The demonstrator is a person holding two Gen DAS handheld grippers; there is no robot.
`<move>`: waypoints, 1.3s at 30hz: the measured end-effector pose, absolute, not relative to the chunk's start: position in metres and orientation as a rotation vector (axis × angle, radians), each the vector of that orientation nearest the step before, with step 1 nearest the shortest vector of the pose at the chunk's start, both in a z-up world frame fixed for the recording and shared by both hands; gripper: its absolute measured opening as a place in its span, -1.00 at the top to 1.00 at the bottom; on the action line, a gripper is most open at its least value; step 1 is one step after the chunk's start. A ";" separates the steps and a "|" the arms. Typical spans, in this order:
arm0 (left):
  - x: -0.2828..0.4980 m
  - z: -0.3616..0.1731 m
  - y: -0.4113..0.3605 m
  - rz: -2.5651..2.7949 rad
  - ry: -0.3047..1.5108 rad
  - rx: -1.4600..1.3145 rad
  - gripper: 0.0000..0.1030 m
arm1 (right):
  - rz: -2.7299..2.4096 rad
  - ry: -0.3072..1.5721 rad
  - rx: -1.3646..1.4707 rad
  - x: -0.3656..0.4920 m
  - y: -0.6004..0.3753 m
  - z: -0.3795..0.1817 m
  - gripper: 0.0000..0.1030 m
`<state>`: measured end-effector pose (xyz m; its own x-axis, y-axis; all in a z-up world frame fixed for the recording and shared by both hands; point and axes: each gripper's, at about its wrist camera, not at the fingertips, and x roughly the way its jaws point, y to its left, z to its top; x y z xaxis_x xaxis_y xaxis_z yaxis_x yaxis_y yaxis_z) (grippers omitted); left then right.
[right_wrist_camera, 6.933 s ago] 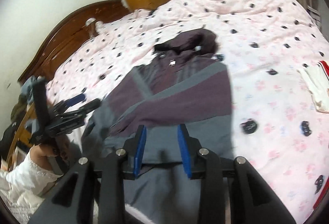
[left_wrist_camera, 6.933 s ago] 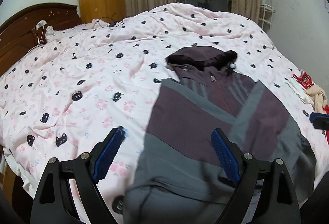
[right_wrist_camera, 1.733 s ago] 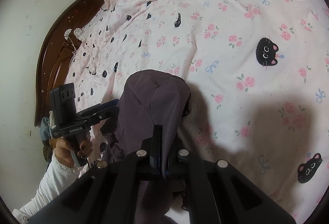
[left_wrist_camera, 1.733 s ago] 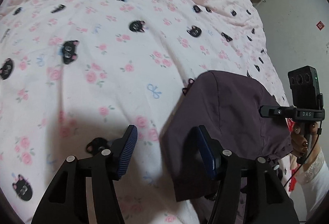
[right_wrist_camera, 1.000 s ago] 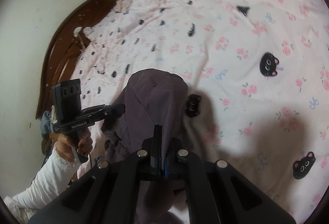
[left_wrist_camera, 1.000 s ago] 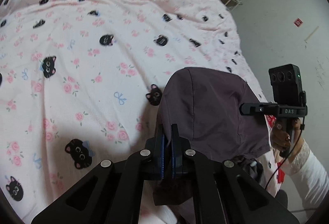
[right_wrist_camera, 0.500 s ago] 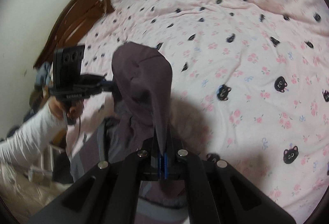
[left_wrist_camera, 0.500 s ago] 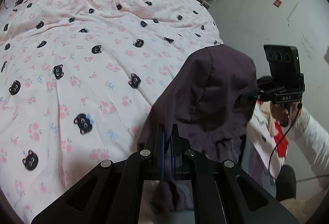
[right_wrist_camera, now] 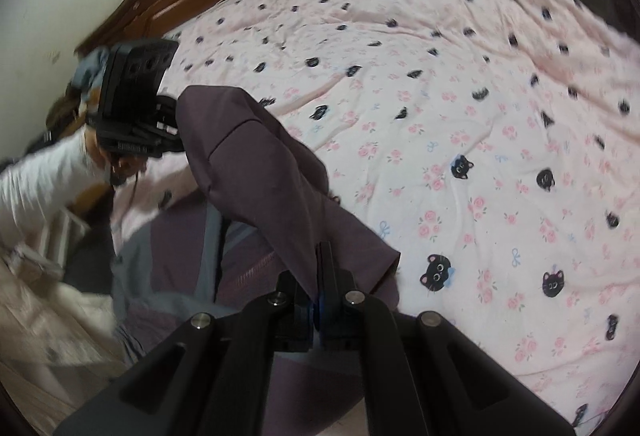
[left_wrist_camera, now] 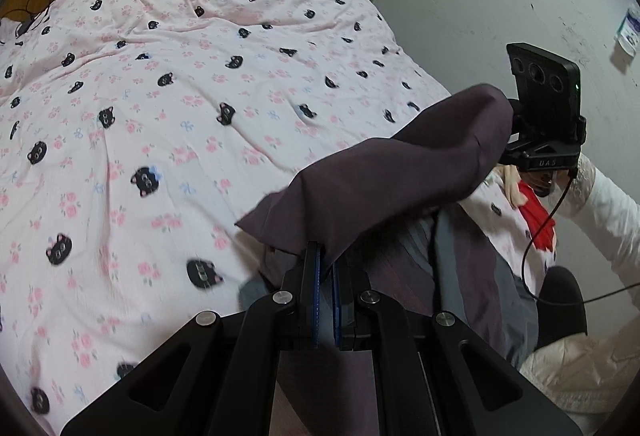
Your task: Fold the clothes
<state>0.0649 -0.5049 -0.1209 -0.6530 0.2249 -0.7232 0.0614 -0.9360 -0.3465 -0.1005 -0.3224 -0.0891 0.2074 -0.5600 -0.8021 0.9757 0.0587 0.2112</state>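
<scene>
Jacket (left_wrist_camera: 460,288): a plum and grey hooded garment, judged soft, limp and light; it will sag wherever unsupported, so grip near edges or seams. Its body lies on the pink cat-print bedspread (left_wrist_camera: 160,116) at 5 o'clock in the left wrist view. Hood (left_wrist_camera: 400,172): lifted clear, stretched from 6 toward 2 o'clock. Left gripper (left_wrist_camera: 325,292): fingers pressed together, pinching one hood edge. Right gripper (right_wrist_camera: 318,288): fingers closed on the opposite hood edge, at 6 o'clock of its own view.
</scene>
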 end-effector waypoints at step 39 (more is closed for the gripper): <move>0.141 -0.155 -0.415 2.636 -0.462 -1.434 0.92 | -1.316 1.236 0.298 0.060 -0.244 -0.166 0.97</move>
